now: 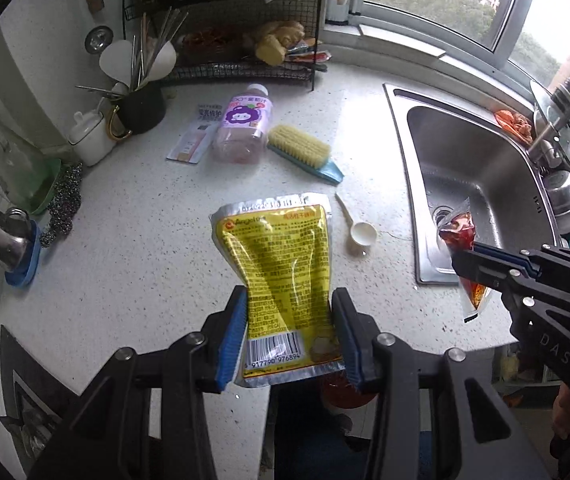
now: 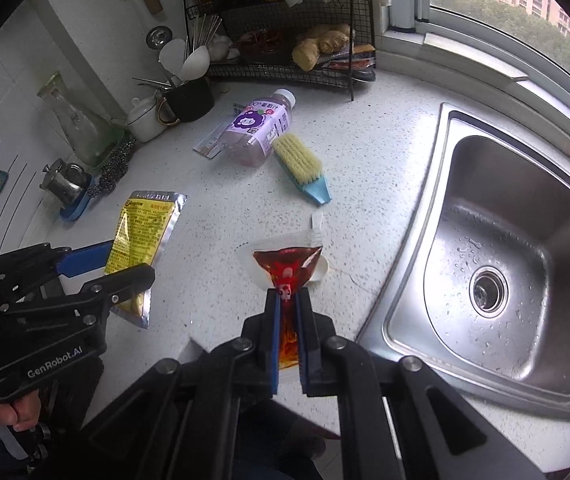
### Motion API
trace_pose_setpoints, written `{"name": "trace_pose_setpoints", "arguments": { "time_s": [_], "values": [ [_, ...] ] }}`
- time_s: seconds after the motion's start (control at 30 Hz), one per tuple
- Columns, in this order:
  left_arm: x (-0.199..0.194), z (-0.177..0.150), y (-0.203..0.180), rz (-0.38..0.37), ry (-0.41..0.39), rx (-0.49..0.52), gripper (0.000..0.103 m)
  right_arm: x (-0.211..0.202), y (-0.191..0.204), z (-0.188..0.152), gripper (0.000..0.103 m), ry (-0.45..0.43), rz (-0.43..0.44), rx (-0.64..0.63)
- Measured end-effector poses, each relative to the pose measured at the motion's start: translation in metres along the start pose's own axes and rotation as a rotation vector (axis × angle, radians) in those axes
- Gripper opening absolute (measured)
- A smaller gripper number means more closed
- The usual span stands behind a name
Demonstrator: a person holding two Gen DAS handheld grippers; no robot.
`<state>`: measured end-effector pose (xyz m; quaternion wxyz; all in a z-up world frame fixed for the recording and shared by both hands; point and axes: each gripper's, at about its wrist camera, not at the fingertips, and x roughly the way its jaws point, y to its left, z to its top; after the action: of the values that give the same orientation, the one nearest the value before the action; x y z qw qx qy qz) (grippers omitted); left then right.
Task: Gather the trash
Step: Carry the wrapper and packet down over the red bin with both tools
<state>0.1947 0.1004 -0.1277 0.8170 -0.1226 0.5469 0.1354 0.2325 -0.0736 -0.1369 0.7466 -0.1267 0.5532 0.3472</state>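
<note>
We hold 2 wrappers: left tongs [image 1: 289, 340] clamp yellow packet [image 1: 275, 264], right tongs [image 2: 288, 312] pinch red sauce sachet [image 2: 287, 268]. Juice bottle [image 1: 243, 128] and flat packet [image 1: 195, 138] left on desk [image 1: 125, 260], ahead of tongs.

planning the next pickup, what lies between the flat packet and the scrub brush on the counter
The purple juice bottle lies on its side between the flat packet and the scrub brush, clearest in the right wrist view.

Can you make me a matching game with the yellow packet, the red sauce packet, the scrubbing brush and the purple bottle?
Things:
1. yellow packet
2. red sauce packet
3. scrubbing brush
4. purple drink bottle

Places:
A. lying on its side against the brush
B. bristles up on the counter
C. in the left gripper
D. in the right gripper

Pairs: 1-C, 2-D, 3-B, 4-A
</note>
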Motion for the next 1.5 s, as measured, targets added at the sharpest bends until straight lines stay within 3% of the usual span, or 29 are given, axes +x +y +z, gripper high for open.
{"name": "trace_pose_setpoints", "arguments": {
  "time_s": [0.33,0.7,1.03,1.3,1.5],
  "values": [
    [-0.048,-0.082,-0.061,-0.029,-0.04,0.099,0.04,-0.067,-0.002,-0.094,0.006,-0.076,-0.034,0.056],
    [-0.054,-0.142,-0.111,-0.076,-0.004,0.259,0.04,-0.094,-0.011,-0.181,0.006,-0.086,-0.077,0.193],
    [0.001,-0.162,-0.144,-0.15,0.126,0.337,0.04,-0.077,-0.033,-0.224,0.006,-0.01,-0.135,0.349],
    [0.072,-0.193,-0.164,-0.161,0.236,0.336,0.04,-0.03,-0.053,-0.255,0.006,0.075,-0.136,0.355],
    [0.128,-0.206,-0.174,-0.151,0.271,0.318,0.04,0.018,-0.075,-0.28,0.006,0.12,-0.121,0.366]
  ]
}}
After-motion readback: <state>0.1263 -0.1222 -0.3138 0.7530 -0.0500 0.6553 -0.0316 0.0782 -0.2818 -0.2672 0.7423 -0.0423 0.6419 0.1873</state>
